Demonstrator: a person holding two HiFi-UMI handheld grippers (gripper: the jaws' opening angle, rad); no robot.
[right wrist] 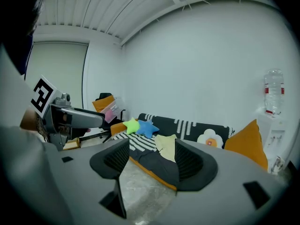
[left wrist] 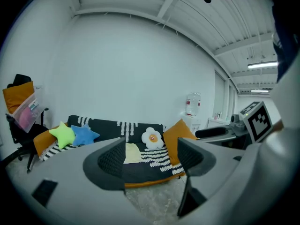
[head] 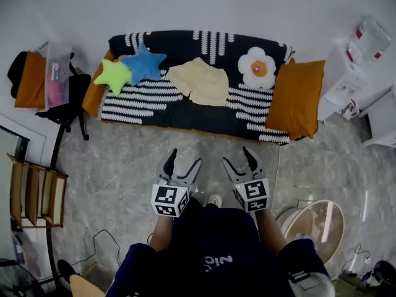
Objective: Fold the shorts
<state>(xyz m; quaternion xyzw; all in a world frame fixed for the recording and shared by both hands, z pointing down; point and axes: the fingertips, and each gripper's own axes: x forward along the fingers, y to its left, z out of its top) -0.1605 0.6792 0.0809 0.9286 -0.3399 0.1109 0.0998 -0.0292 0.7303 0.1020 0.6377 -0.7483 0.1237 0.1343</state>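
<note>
Now, head view, shorts: the pale yellow shorts (head: 199, 81) lie spread flat mid-sofa (head: 185, 45), between the blue star cushion (head: 143, 64) and the fried-egg cushion (head: 257, 68). No fold made yet.
Head view, tongs: my left gripper (head: 185, 158) and right gripper (head: 237, 155) are side by side over the stone floor (head: 124, 159). Both are spread with nothing in them, well apart from the sofa.
Head view, bearing: the shorts are straight ahead, slightly to the left of the midline between my tongs. I judge the left gripper marginally nearer.
Head view, axis: the shorts look roughly square from here, so I can't tell the waistband end from the leg ends.
Left gripper view, jaws: apart and empty. The shorts (left wrist: 132, 153) show through the gap, hard against the left jaw, which covers their left part.
Right gripper view, jaws: apart and empty. The shorts (right wrist: 166, 146) sit in the gap towards the right jaw, with their right side cut off behind it.
Hidden: hems and seams are too small to read in any view.
</note>
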